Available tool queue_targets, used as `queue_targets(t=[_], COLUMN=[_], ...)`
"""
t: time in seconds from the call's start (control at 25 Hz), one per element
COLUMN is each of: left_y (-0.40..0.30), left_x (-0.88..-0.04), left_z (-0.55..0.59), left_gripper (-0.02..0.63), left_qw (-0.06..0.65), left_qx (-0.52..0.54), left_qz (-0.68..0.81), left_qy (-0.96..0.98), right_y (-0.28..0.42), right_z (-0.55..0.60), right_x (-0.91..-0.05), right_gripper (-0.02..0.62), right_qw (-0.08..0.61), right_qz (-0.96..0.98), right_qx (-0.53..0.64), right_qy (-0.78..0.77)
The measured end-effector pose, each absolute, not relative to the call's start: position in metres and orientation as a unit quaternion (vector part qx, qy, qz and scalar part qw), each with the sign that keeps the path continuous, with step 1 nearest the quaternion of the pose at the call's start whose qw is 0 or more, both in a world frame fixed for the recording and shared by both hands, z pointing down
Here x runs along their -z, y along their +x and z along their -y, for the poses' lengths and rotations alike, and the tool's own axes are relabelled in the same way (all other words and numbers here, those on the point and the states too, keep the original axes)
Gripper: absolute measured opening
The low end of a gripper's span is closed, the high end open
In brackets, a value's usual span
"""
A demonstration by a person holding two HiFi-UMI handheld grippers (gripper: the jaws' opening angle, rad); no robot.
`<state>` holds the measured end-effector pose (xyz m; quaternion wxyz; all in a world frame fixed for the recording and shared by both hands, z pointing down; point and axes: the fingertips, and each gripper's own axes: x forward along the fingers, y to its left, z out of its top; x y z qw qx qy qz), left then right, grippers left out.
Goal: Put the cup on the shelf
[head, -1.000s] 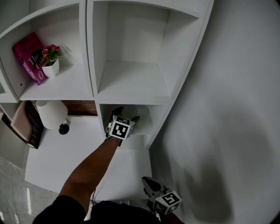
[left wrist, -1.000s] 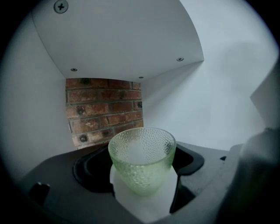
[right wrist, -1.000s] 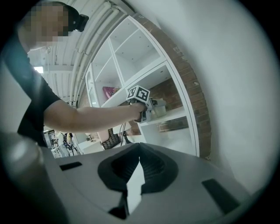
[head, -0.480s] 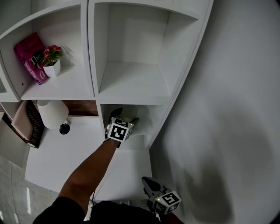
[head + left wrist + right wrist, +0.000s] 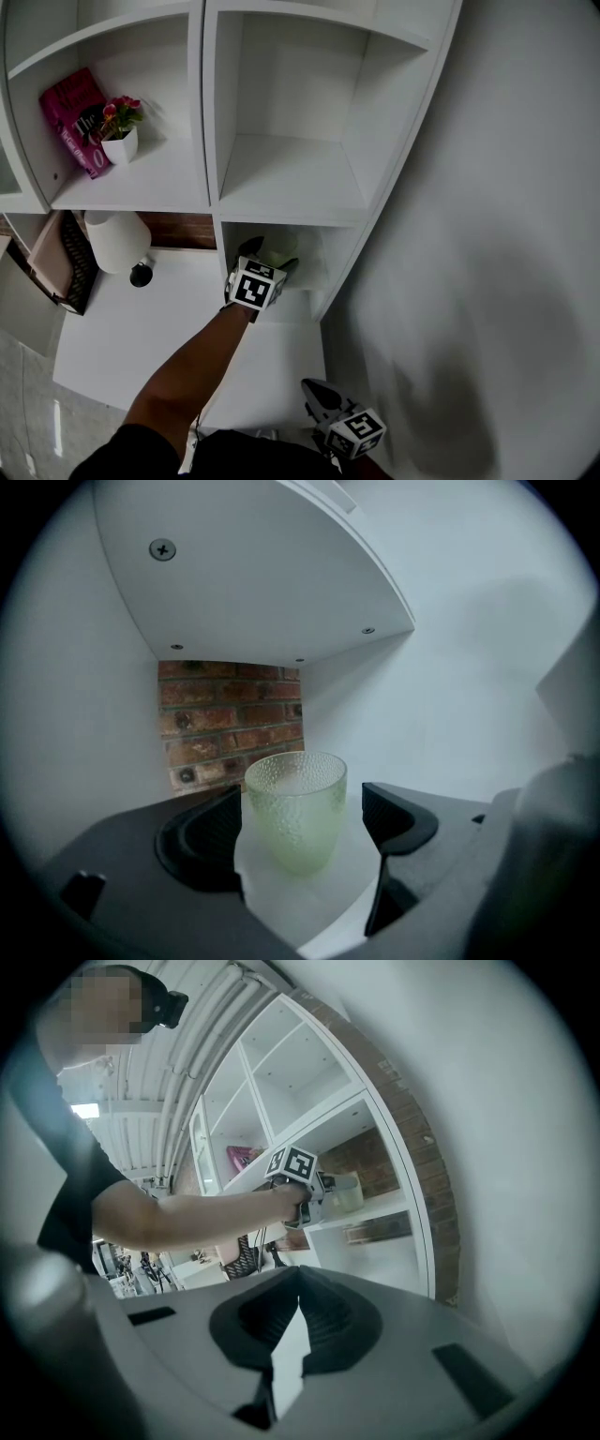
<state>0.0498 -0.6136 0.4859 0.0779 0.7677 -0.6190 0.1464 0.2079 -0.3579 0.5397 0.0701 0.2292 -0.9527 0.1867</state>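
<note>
On the shelf (image 5: 281,897), green cup (image 5: 294,810) between left gripper (image 5: 302,801) fingers, apart; right gripper (image 5: 298,1288) fingers together.

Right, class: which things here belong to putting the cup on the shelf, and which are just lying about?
Job in hand: cup, shelf, left gripper.
Lying about: pink book, potted flowers, white lamp, idle right gripper.

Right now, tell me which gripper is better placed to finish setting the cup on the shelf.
Left. The left gripper is inside the lower shelf compartment, with the green cup standing between its open jaws; it likely just needs to back out. The right gripper hangs shut, low by the body.
</note>
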Motion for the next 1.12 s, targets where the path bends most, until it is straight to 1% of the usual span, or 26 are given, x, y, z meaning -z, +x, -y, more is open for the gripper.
queue_targets(t=[0.44, 0.68, 1.12], left_y=[0.052, 0.057, 0.041], left_x=[-0.478, -0.467, -0.471], left_z=[0.595, 0.576, 0.530], left_gripper=[0.390, 0.390, 0.387], left_qw=[0.064, 0.070, 0.080], left_qx=[-0.154, -0.133, -0.103], left_qz=[0.610, 0.596, 0.603], left_qy=[0.775, 0.789, 0.787], right_y=[0.200, 0.194, 0.169], right_z=[0.354, 0.355, 0.350], right_x=[-0.535, -0.532, -0.526], right_gripper=[0.005, 0.005, 0.005], right_qw=[0.069, 0.068, 0.068], right_qz=[0.955, 0.957, 0.964], right_qx=[-0.181, -0.174, -0.169], right_qy=[0.223, 0.222, 0.195])
